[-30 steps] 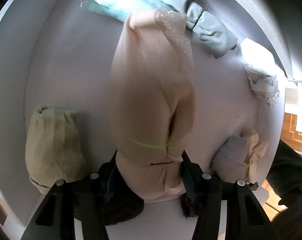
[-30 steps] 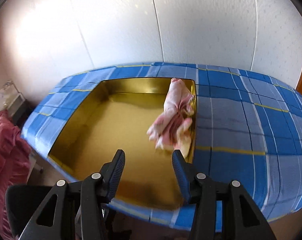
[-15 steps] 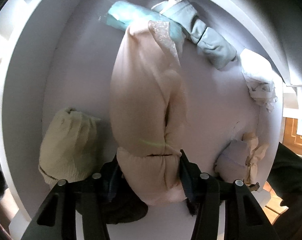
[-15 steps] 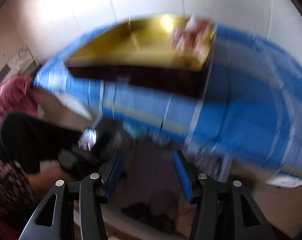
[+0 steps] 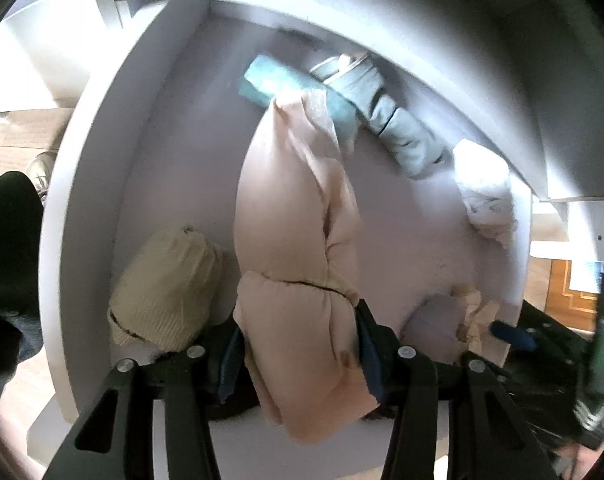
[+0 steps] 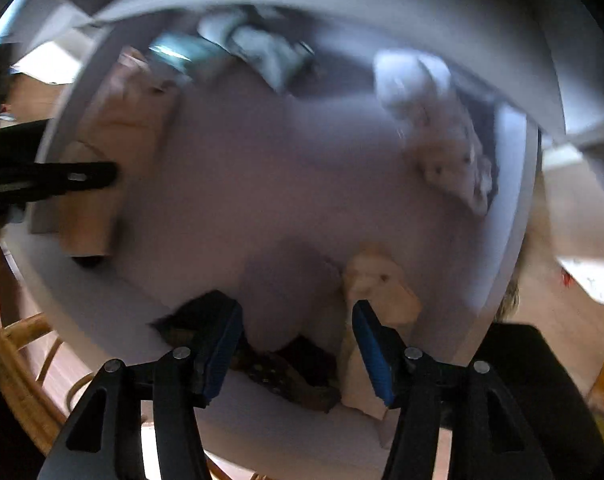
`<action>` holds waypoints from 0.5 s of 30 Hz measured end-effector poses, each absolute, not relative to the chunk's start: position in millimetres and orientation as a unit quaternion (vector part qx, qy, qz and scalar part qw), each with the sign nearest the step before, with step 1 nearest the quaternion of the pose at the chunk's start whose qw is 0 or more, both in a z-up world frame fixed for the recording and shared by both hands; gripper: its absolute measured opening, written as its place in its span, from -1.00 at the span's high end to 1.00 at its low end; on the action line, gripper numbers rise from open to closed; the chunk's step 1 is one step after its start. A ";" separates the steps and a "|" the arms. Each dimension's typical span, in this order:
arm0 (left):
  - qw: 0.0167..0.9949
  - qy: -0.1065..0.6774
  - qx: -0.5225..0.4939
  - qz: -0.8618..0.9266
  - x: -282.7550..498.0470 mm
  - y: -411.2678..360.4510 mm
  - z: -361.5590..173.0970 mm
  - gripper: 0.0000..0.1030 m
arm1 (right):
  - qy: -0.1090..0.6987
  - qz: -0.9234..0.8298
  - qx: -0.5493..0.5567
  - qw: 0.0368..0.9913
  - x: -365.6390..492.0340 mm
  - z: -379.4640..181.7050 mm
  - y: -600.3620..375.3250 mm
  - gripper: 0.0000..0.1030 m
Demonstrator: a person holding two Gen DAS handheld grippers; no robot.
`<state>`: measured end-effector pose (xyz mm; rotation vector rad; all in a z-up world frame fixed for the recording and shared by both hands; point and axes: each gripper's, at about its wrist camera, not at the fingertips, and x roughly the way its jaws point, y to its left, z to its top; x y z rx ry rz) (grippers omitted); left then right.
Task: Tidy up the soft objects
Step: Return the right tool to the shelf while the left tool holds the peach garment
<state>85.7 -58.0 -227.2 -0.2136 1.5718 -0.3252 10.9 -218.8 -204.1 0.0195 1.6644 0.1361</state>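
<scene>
left tool [image 5: 298, 354]: clamped on peach cloth roll [image 5: 290, 216], beige knit roll [image 5: 166, 288] to its left | right tool [image 6: 298, 350]: jaws opening, lilac bundle [image 6: 290, 292] between, unpressed

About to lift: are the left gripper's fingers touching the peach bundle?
Touching. The left wrist view shows both fingers of the left gripper pressed into the sides of the peach bundle, pinching it in between them.

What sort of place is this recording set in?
Probably a home, at a storage spot: a white bin holds rolled soft items such as a teal roll, wood flooring shows beyond it, and a wicker chair stands alongside.
</scene>
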 end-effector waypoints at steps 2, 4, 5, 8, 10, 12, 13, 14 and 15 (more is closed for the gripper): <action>0.691 0.700 -0.101 -0.148 86.8 -52.5 -222.7 0.02 | 0.748 0.059 0.026 0.661 10.0 -213.9 -222.2 -0.13; 0.693 0.697 -0.106 -0.150 84.8 -50.3 -218.5 0.02 | 0.755 0.059 0.046 0.652 10.7 -221.9 -222.7 -0.13; 0.694 0.696 -0.109 -0.151 85.3 -47.8 -216.7 0.02 | 0.758 0.058 0.054 0.648 10.4 -225.4 -223.3 -0.13; 0.696 0.693 -0.111 -0.153 85.7 -39.8 -212.2 0.02 | 0.771 0.049 0.088 0.629 9.0 -241.4 -225.5 -0.19; 0.697 0.692 -0.110 -0.154 83.6 -39.0 -210.5 0.02 | 0.780 0.036 0.114 0.614 7.8 -255.8 -229.3 -0.28; 0.698 0.691 -0.107 -0.153 83.5 -42.4 -212.9 0.02 | 0.787 0.031 0.137 0.600 6.5 -263.3 -229.6 -0.31; 0.699 0.691 -0.104 -0.151 83.8 -42.3 -213.3 0.03 | 0.790 0.028 0.151 0.593 6.6 -267.3 -231.3 -0.31; 0.699 0.692 -0.104 -0.149 83.8 -43.2 -213.7 0.03 | 0.788 0.024 0.164 0.593 7.5 -268.9 -233.9 -0.31; 0.699 0.692 -0.105 -0.148 83.8 -41.8 -213.4 0.03 | 0.781 0.022 0.177 0.598 8.6 -269.3 -236.6 -0.31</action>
